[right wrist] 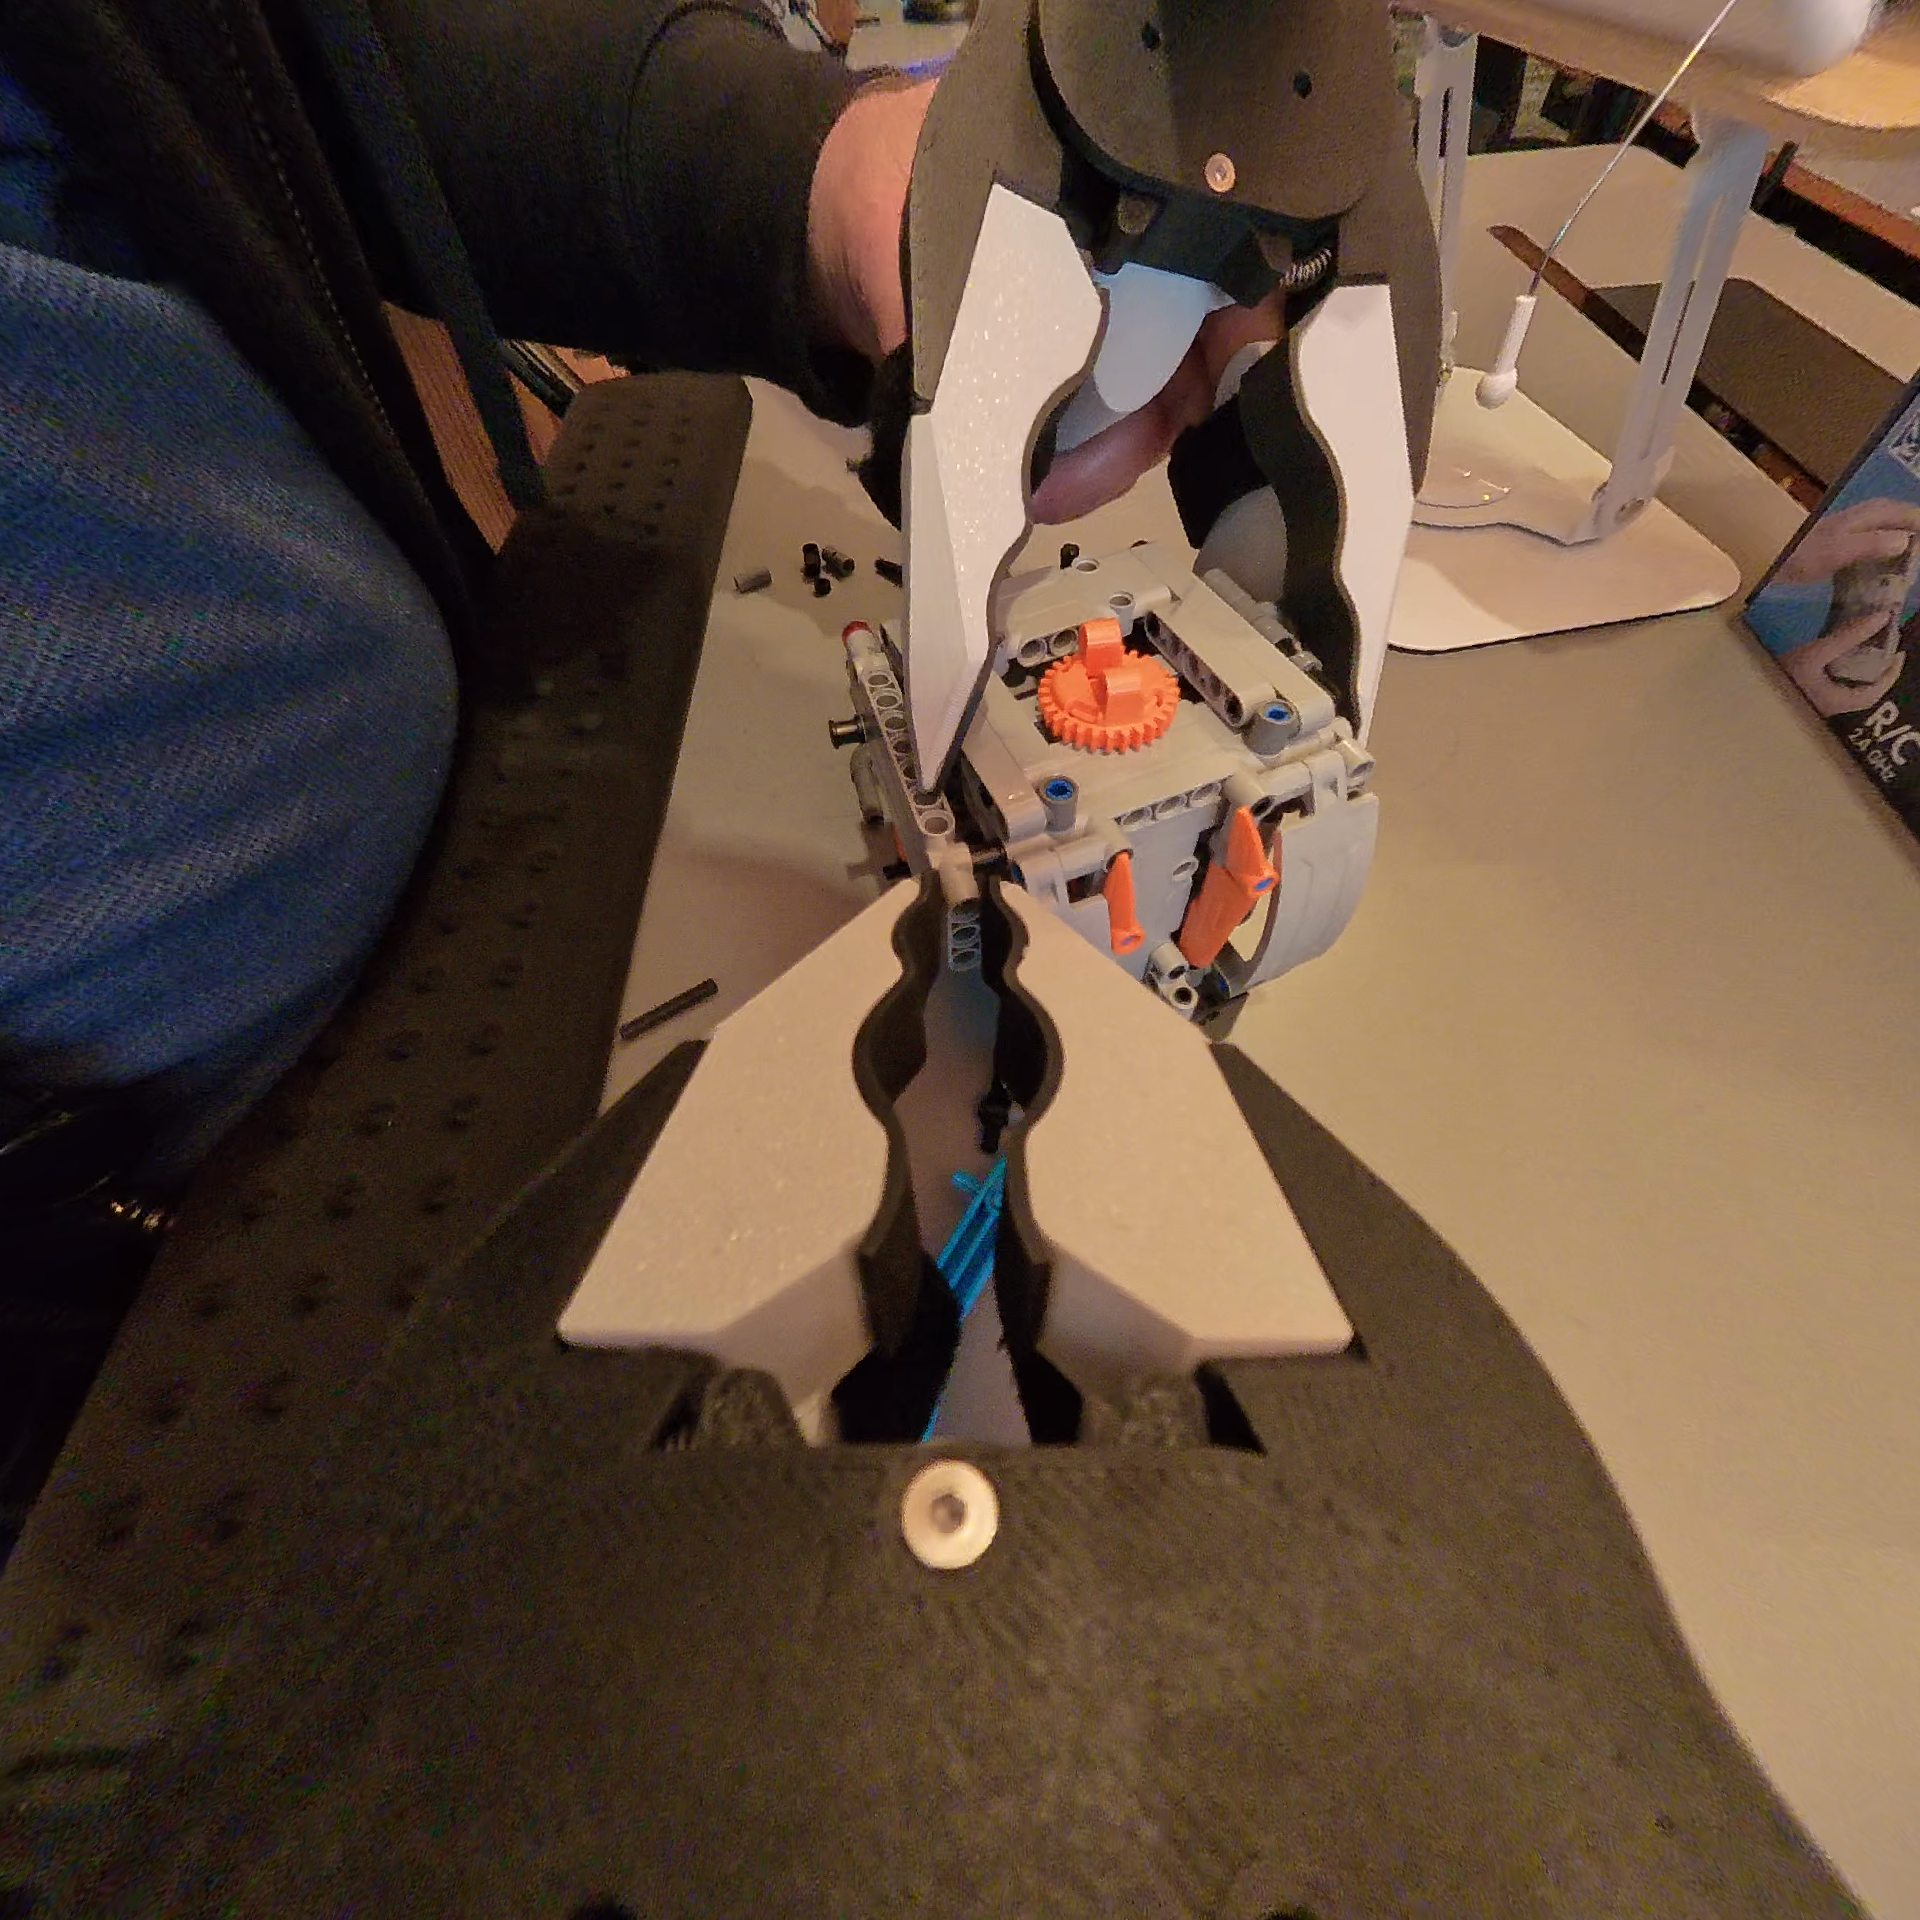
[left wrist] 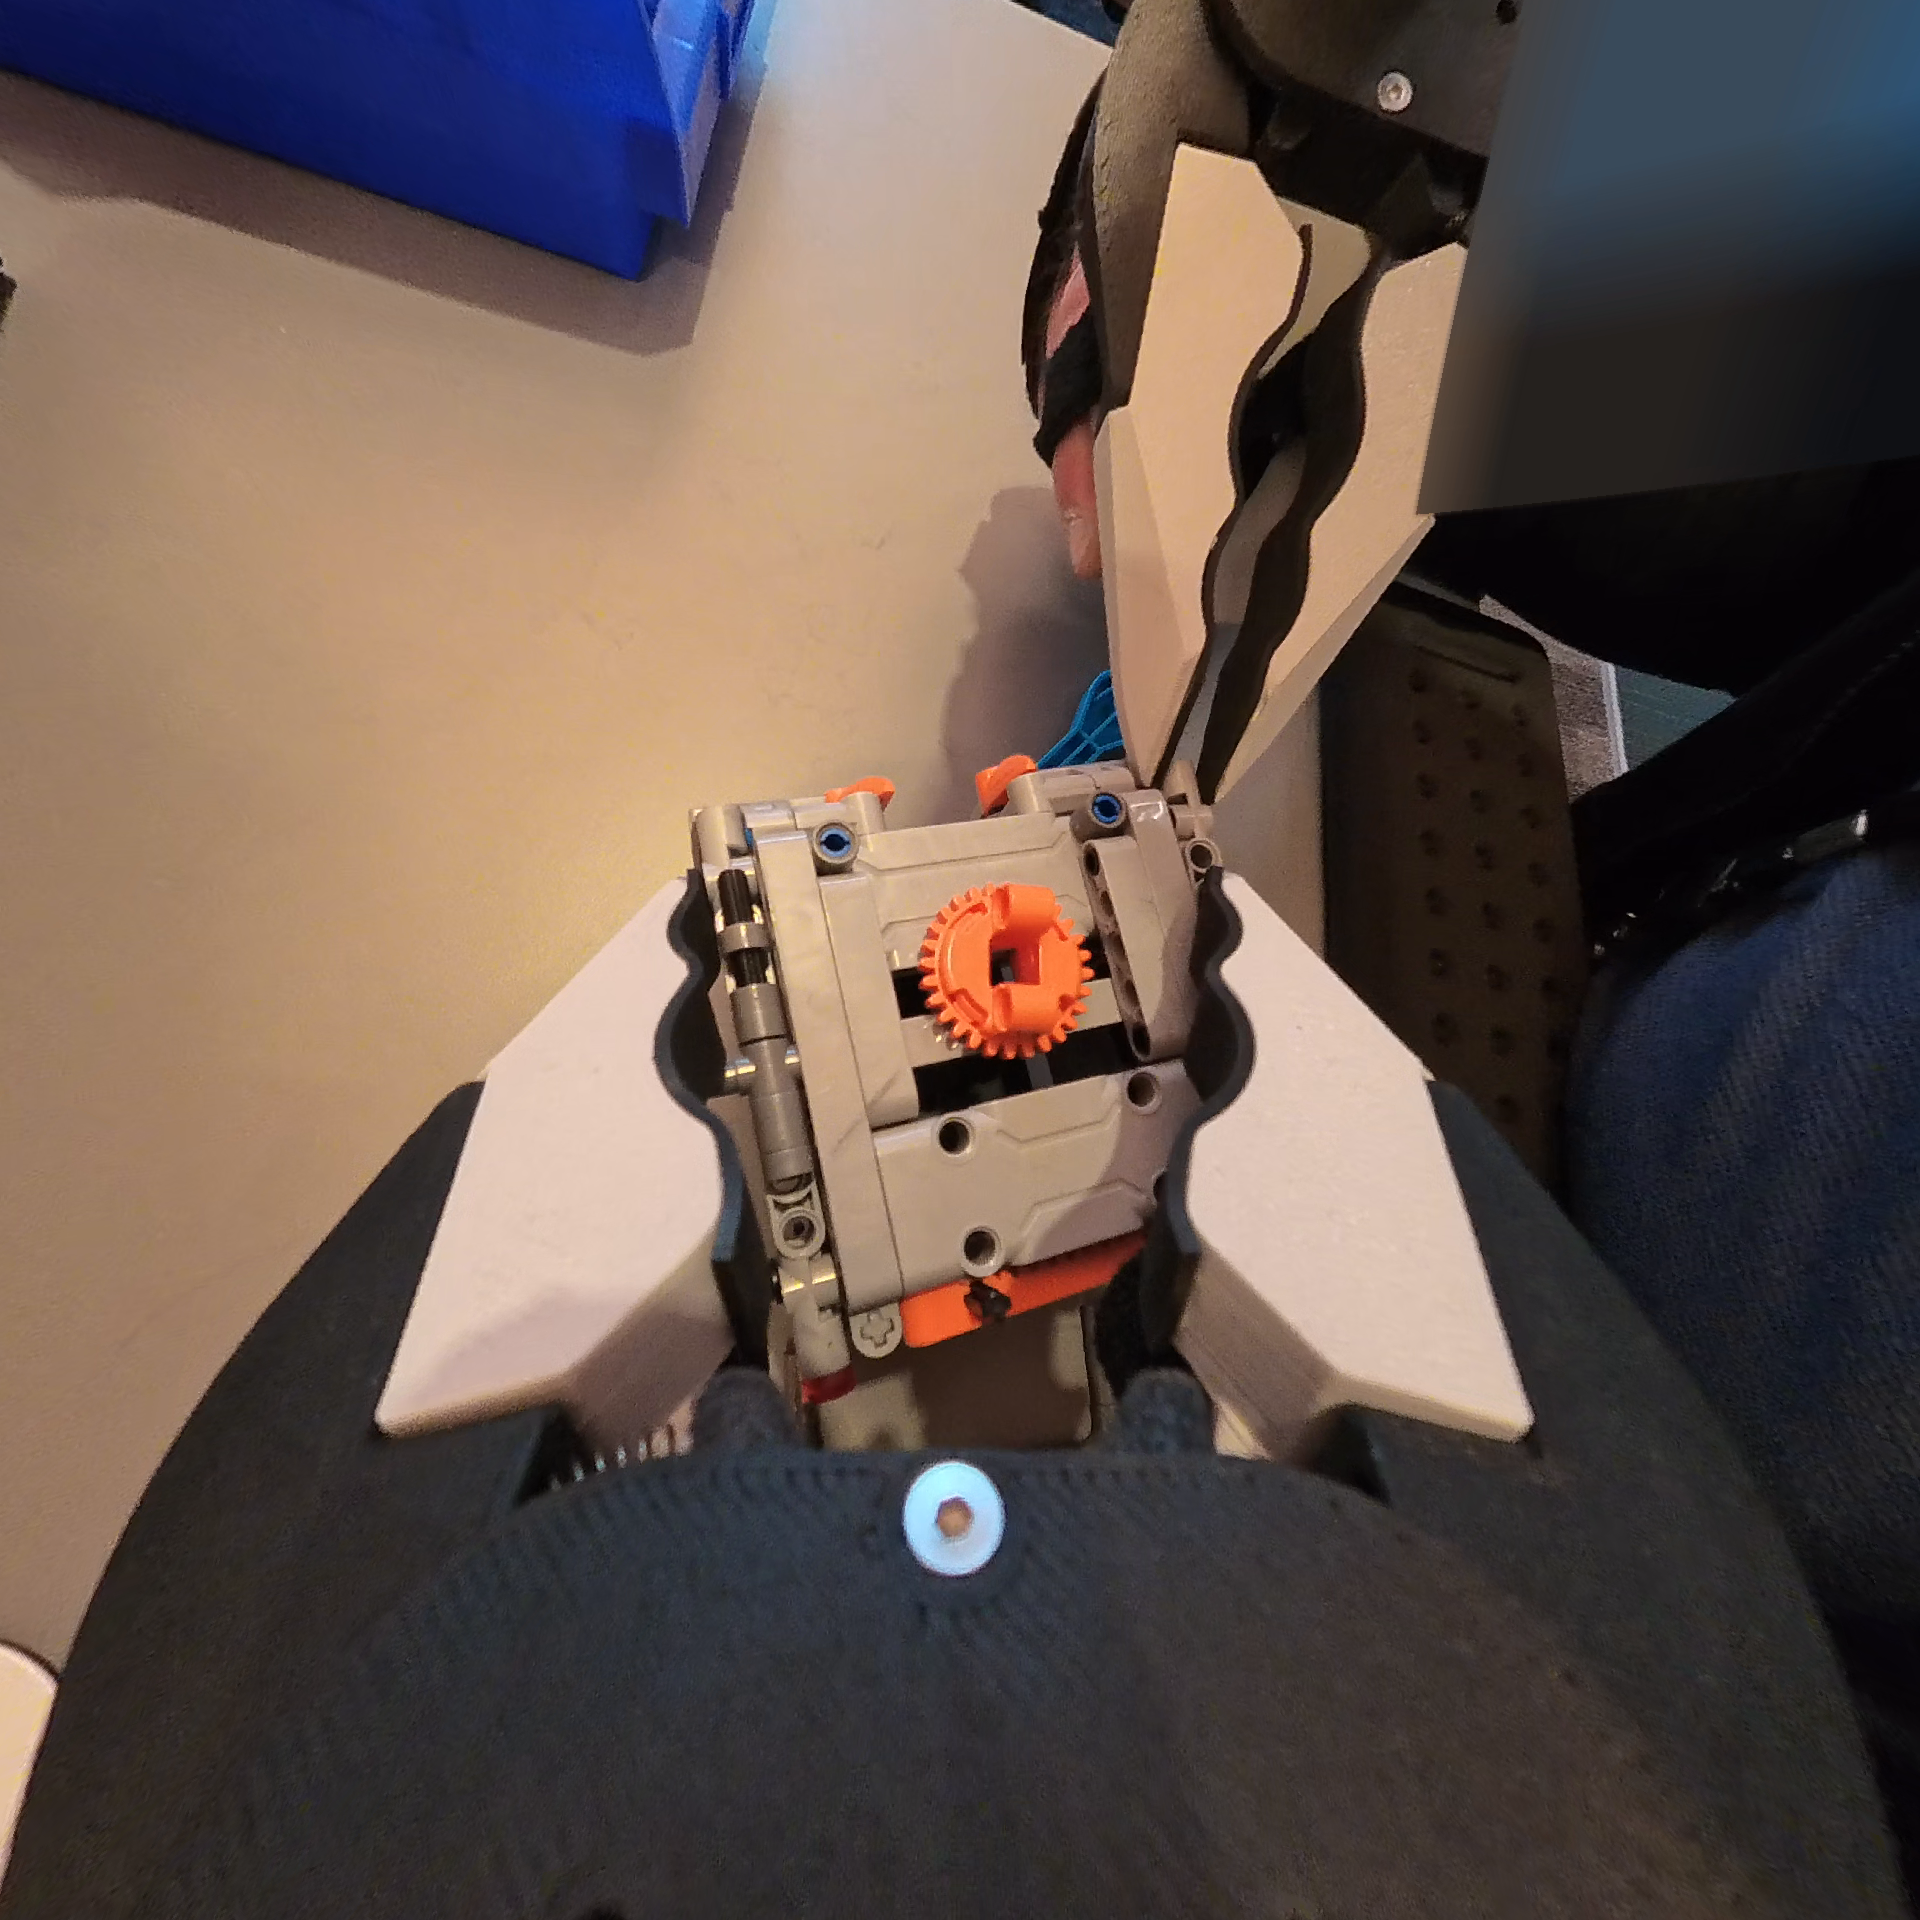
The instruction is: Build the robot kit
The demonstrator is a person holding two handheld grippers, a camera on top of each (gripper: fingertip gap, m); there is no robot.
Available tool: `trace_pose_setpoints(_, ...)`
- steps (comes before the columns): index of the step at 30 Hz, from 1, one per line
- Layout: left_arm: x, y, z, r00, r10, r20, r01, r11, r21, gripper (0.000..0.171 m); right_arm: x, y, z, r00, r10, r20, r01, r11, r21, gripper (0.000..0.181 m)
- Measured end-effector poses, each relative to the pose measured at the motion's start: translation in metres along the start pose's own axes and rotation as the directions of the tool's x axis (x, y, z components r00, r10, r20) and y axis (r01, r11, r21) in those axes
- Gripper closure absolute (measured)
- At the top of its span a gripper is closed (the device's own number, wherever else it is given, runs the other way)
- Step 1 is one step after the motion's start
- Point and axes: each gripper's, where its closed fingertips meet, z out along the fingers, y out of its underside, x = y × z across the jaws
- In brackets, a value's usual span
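Grey plastic fills the gap between my left gripper (left wrist: 951,1049): a blocky grey construction-brick assembly with an orange gear on its upper face (left wrist: 966,1049), clamped on both flanks by my wavy black pads. In the right wrist view that assembly (right wrist: 1153,769) sits low over the pale beige surface (right wrist: 1558,1039), and I cannot tell whether its underside touches.

My right gripper (right wrist: 961,935) is nearly closed, and its tips pinch a short grey holed beam (right wrist: 963,920) that juts from one corner of the assembly toward them. The beam's long axis runs roughly in line with my right fingers, so they meet it end-on, while my left fingers reach in from the opposite side. Between the right fingers, farther back, a thin light-blue lattice piece (right wrist: 971,1226) shows; whether it lies gripped or merely underneath I cannot say.

Small black pins (right wrist: 826,566) lie scattered on the surface beyond the assembly, and one thin black rod (right wrist: 670,1008) rests near the perforated black chair arm (right wrist: 582,831). A blue plastic bin (left wrist: 416,114) stands well apart at the far edge of the left wrist view; its contents are hidden. A white stand base (right wrist: 1538,561) and a printed cardboard box (right wrist: 1849,623) stand off to the right.
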Motion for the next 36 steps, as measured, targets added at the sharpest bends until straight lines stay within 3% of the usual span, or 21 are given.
trace_pose_setpoints(7, -0.001, 0.0, -0.001, 1.0, -0.006, 0.001, 0.006, 1.0, 0.003, 0.081, 0.001, -0.002, 0.0, 1.0, -0.006, -0.009, 0.005, 0.998, -0.055, 0.178)
trace_pose_setpoints(15, -0.001, -0.001, 0.002, 1.0, 0.008, 0.014, -0.008, 1.0, 0.008, 0.081, 0.006, 0.003, -0.003, 0.992, 0.118, 0.034, -0.121, 0.988, 0.1, 0.176)
trace_pose_setpoints(25, -0.005, -0.002, 0.0, 0.999, -0.026, 0.023, 0.026, 0.999, 0.019, 0.081, 0.01, 0.001, -0.002, 0.994, 0.111, -0.002, -0.11, 0.989, 0.096, 0.176)
trace_pose_setpoints(30, -0.001, -0.002, 0.002, 1.0, -0.021, 0.012, 0.021, 1.0, 0.009, 0.079, 0.007, 0.0, -0.015, 0.994, 0.092, -0.061, -0.09, 0.995, 0.037, 0.156)
trace_pose_setpoints(36, 0.003, 0.003, -0.006, 0.999, -0.015, 0.033, 0.016, 0.999, -0.034, 0.058, 0.018, 0.011, -0.003, 0.989, 0.043, -0.14, -0.051, 0.997, -0.051, 0.139)
